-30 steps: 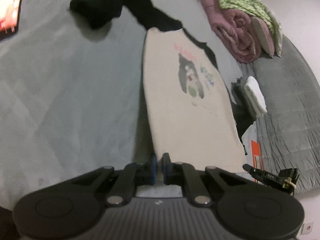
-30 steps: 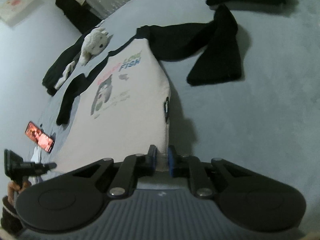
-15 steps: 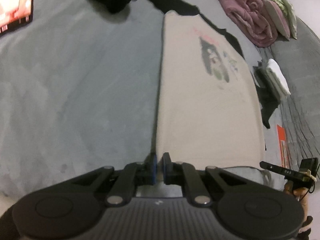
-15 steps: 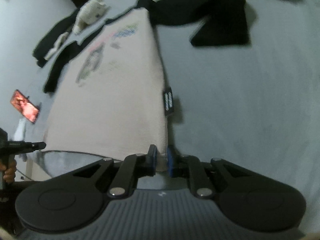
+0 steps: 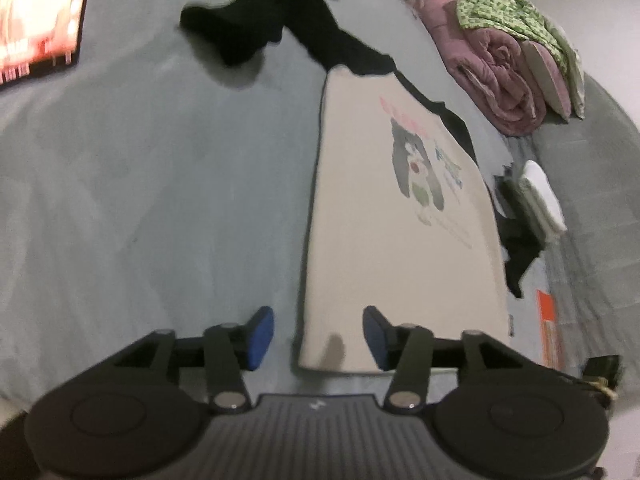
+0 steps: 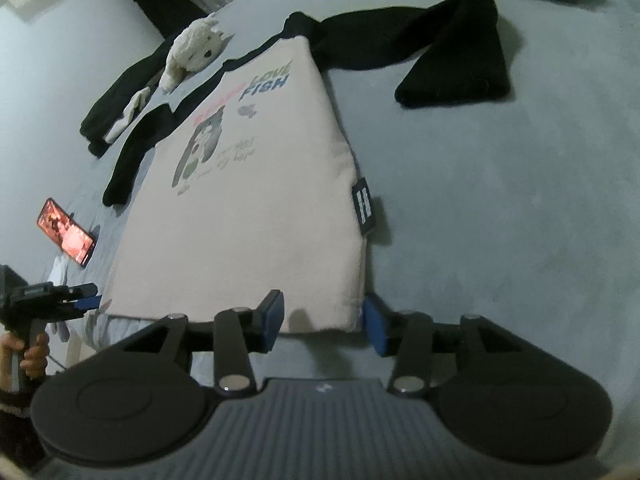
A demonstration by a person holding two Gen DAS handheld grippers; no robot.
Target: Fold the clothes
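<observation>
Sweatshirt (image 6: 256, 200) lies flat on the grey bed (image 6: 500, 200), hem nearest. Both the left gripper (image 5: 318, 334) and right gripper (image 6: 324, 320) now stand wide, having released the hem corners. Farther off, black sleeves (image 6: 440, 52) remain unfolded; spreading appears complete.

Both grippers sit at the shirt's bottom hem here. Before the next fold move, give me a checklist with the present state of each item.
1. Left gripper open, hem corner between its jaws, not pinched: ok.
2. Right gripper open at the other hem corner: ok.
3. Shirt body lying flat, print side up: ok.
4. Black sleeves folded in: not ok, both spread outward.
5. Plush toy off the shirt: cannot tell; it lies by the collar, resting on other dark clothing.
6. Phone clear of the shirt: ok, it lies beside the edge.
</observation>
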